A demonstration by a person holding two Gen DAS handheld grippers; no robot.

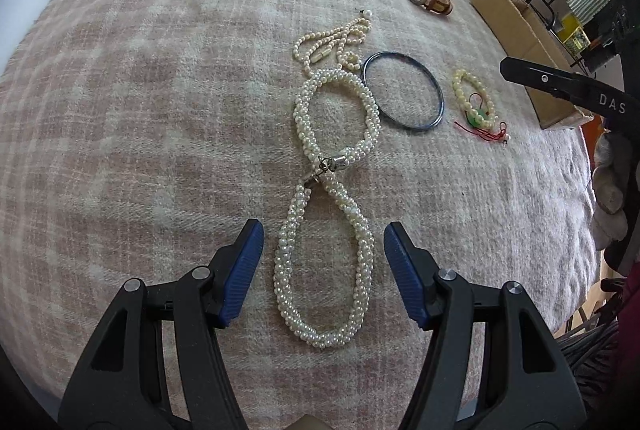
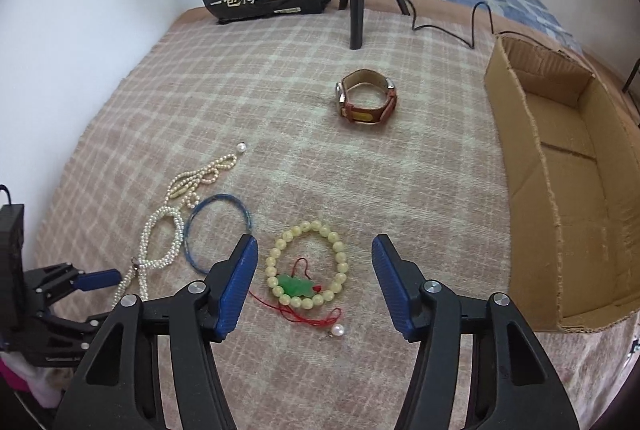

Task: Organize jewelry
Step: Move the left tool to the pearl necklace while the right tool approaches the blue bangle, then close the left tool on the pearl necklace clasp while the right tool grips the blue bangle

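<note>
Left wrist: the left gripper [image 1: 323, 244] has its fingers spread apart, untouching, either side of the twisted pearl necklace [image 1: 326, 226] on the plaid blanket [image 1: 160, 110].

Right wrist: the right gripper [image 2: 314, 262] has its fingers parted around the cream bead bracelet [image 2: 306, 264], not touching; the cardboard box [image 2: 532, 170] nearby holds nothing.

woolly matt plaid blanket [image 2: 280, 118]; glossy pearl necklace [image 1: 326, 270]; leather-strapped watch [image 2: 368, 102] with metal case; rough brown cardboard box [image 2: 560, 190]; ribbed blue fingers [image 1: 244, 270].

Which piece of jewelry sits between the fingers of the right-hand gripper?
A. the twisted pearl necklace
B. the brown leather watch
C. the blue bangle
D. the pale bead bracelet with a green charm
D: in the right wrist view the bead bracelet lies between the open right gripper.
</note>
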